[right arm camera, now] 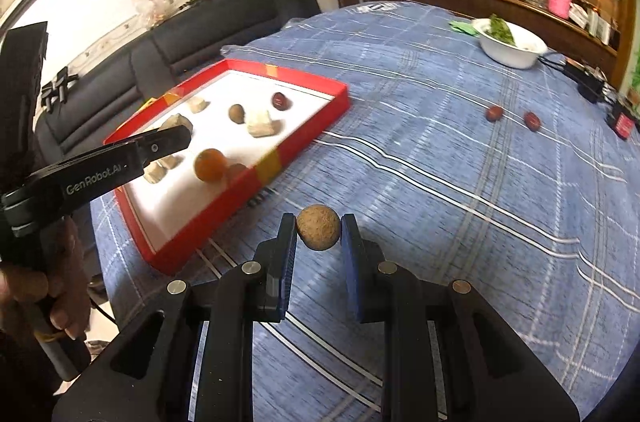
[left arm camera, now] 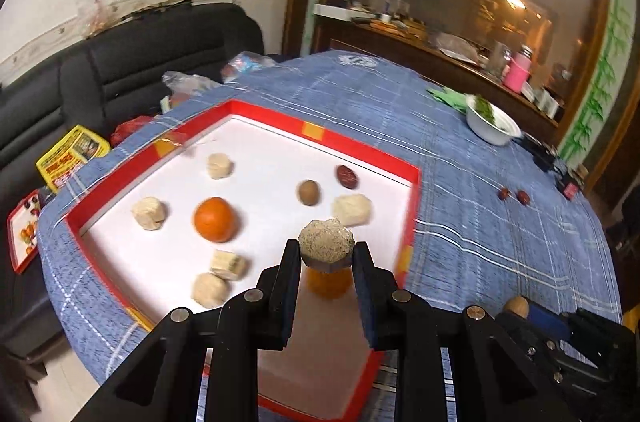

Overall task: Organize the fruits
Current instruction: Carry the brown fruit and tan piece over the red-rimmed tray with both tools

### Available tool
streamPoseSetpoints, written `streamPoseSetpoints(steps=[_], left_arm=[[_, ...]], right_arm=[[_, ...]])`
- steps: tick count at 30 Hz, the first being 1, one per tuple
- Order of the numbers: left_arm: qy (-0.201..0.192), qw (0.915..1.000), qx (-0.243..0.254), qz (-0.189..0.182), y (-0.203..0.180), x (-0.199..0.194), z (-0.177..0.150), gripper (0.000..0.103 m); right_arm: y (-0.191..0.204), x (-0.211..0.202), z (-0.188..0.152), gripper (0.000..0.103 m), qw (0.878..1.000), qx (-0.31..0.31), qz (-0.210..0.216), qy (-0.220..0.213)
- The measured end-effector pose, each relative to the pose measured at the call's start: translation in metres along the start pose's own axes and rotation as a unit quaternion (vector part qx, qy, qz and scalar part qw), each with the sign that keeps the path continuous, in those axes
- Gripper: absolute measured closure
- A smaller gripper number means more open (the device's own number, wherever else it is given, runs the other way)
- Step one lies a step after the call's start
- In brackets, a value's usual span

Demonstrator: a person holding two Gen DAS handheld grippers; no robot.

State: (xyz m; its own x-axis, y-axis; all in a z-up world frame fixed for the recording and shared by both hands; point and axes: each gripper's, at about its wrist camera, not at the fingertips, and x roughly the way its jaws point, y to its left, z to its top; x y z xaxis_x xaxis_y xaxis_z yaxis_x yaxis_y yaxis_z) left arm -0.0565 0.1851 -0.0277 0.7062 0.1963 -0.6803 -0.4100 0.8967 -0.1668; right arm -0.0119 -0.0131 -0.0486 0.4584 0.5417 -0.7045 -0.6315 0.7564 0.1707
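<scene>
Left tool (left arm camera: 327, 249) gripping a pale speckled lump (left arm camera: 326, 241) between its pads, hanging over the near part of the red tray (left arm camera: 320, 132), straight above an orange fruit (left arm camera: 329, 284) mostly hidden beneath the lump. Right tool (right arm camera: 319, 228) clamping a round brown fruit (right arm camera: 319, 227), hovering over the blue checked cloth of the worktop (right arm camera: 460, 222), just beside the tray's near corner and outside it. Lying on the tray's white floor in the left view: one whole orange (left arm camera: 214, 219), one small brown fruit (left arm camera: 308, 192), one dark red date (left arm camera: 346, 176), four pale dough-like lumps (left arm camera: 149, 213) and one pale block (left arm camera: 228, 264), all blurred at the edges. Resting on the cloth well apart from the tray: two more red dates (right arm camera: 495, 112), close together. Standing near the far edge: one white bowl (right arm camera: 514, 52) with greens inside. Showing at the left of the right view, partly cut off: the hand (right arm camera: 44, 294) holding the left tool's handle, that tool covering some of the tray's contents.
</scene>
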Motion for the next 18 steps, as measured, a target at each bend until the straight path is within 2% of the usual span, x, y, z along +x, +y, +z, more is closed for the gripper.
streamPoseSetpoints(steps=[9,18], left_arm=[[-0.004,0.9987,-0.045,0.023,0.044,0.006,0.005,0.078],[0.001,0.9971,-0.061,0.046,0.062,0.018,0.014,0.078]], right_arm=[[0.016,0.006,0.013,0.081,1.000,-0.021,0.010,-0.008],[0.041,0.023,0.044,0.081,0.998,-0.045,0.024,-0.024]])
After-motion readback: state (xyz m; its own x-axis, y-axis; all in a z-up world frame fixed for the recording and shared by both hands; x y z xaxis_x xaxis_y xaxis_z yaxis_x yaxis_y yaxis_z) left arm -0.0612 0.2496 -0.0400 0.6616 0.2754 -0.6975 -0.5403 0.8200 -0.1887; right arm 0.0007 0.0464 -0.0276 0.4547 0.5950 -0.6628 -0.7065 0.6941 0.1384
